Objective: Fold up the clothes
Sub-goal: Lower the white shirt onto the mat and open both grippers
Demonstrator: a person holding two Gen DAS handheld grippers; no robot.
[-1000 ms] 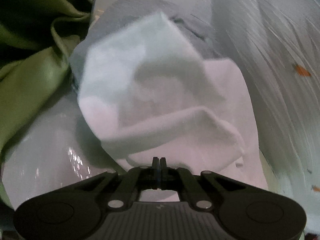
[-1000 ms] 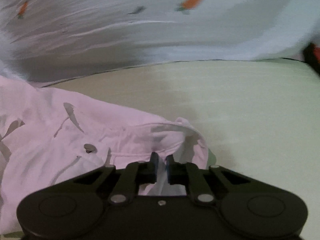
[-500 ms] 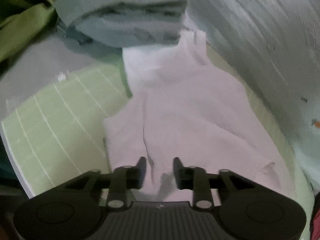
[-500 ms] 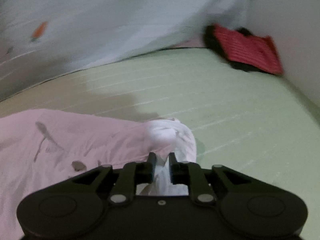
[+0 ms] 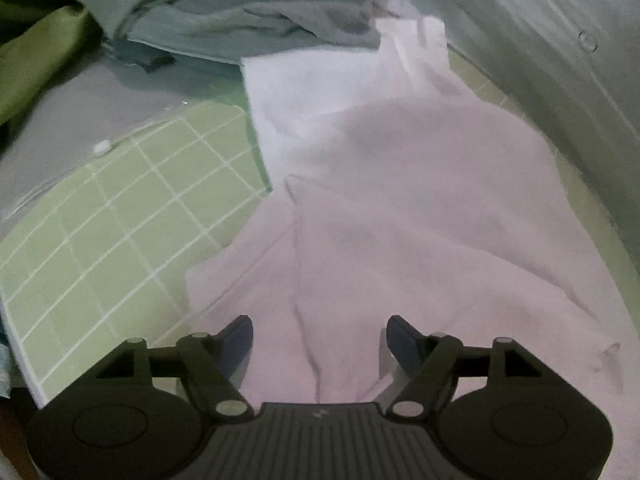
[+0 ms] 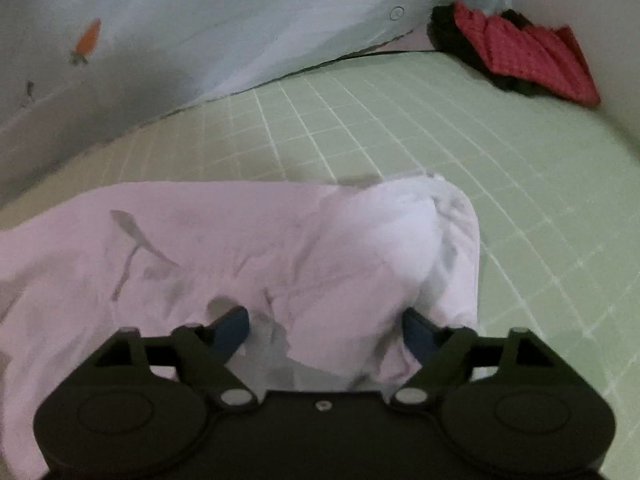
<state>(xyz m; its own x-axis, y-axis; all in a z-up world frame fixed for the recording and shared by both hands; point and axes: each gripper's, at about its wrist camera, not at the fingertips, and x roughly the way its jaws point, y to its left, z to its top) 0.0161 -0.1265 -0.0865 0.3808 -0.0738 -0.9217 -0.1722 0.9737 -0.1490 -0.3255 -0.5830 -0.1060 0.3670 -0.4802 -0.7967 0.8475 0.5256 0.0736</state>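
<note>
Pink garment [image 5: 400, 208] under both wide-spread grippers' fingers [image 5: 240, 332]; red cloth [image 6: 532, 56] only in right view.

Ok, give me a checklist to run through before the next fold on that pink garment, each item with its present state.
1. Left hand-held gripper open and free of cloth: ok, its jaws are spread wide above the pink garment.
2. Right hand-held gripper open: ok, jaws are spread over the garment's bunched white end.
3. Garment lying flat: not ok, it shows creases and one raised end.
4. Free room on the green gridded mat beside the garment: ok.
5. Garment clear of the grey folded pile: not ok, its far end reaches the pile.
6. Which edge to grasp next: cannot tell.
</note>
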